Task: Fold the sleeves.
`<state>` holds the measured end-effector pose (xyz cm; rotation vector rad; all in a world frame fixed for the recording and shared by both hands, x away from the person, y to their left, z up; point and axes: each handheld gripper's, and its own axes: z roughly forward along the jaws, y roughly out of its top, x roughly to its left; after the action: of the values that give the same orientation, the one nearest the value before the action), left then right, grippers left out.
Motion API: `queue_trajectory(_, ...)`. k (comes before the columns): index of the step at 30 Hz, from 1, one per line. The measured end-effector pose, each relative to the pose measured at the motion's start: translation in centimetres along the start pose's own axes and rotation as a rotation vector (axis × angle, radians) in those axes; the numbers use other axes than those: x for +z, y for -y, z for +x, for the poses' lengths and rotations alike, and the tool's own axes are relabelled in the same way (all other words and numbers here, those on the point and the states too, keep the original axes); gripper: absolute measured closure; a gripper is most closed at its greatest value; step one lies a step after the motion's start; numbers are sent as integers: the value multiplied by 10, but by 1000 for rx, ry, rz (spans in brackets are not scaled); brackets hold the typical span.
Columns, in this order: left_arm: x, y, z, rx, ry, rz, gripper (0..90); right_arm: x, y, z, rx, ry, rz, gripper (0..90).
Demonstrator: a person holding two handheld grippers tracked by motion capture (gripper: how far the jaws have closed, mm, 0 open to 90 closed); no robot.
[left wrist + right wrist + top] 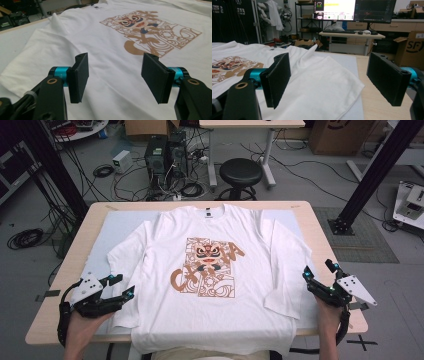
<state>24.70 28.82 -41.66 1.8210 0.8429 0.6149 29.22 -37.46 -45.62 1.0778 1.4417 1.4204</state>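
**Squaring up to fold the printed T-shirt**

Between the fingers (79,77) of the left gripper (121,287), nothing is being gripped; its jaws are standing fairly wide above the white T-shirt (215,270), near the left sleeve (120,257). Just beyond the right gripper (320,279), whose jaws are gaping wide and empty, the right sleeve (324,82) is lying flat. Each gripper is probably needing a low approach, pinching only the sleeve edge, not the grey mat (112,227) beneath.

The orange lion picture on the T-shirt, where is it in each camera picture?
High view: the lion print sits mid-table, on the shirt's chest.
Left gripper view: upper right, beyond the jaws.
Right gripper view: far left edge.
Shared landmark: the white T-shirt.
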Motion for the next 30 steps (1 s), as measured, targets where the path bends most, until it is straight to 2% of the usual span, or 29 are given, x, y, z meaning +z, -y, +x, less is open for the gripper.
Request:
queue_trajectory(2,-3,4,-4,2,22,10,390,0,0,0,0,0,-1,197)
queue_trajectory(5,-5,9,-10,37,57,53,390,0,0,0,-3,0,1,197)
queue_trajectory(8,-8,17,-13,39,86,76,390,0,0,0,-2,0,0,197)
queue_trajectory(10,-9,23,-11,21,90,78,390,0,0,0,-6,0,1,197)
queue_trajectory(13,-4,30,-7,-23,100,120,390,0,0,1,-12,2,1,197)
queue_trajectory(15,-3,34,-8,-15,105,144,390,0,0,1,-14,1,-1,197)
queue_trajectory(18,-3,36,-7,-19,108,150,390,0,0,0,-14,2,-3,197)
queue_trajectory(19,-2,38,-6,-12,90,190,390,1,0,1,-14,2,5,197)
queue_trajectory(23,3,42,-3,-8,70,234,390,1,0,1,-14,3,1,197)
queue_trajectory(27,4,43,-5,23,69,230,393,0,0,1,-13,4,2,197)
queue_trajectory(30,4,43,-8,49,92,227,395,1,0,1,-16,6,2,197)
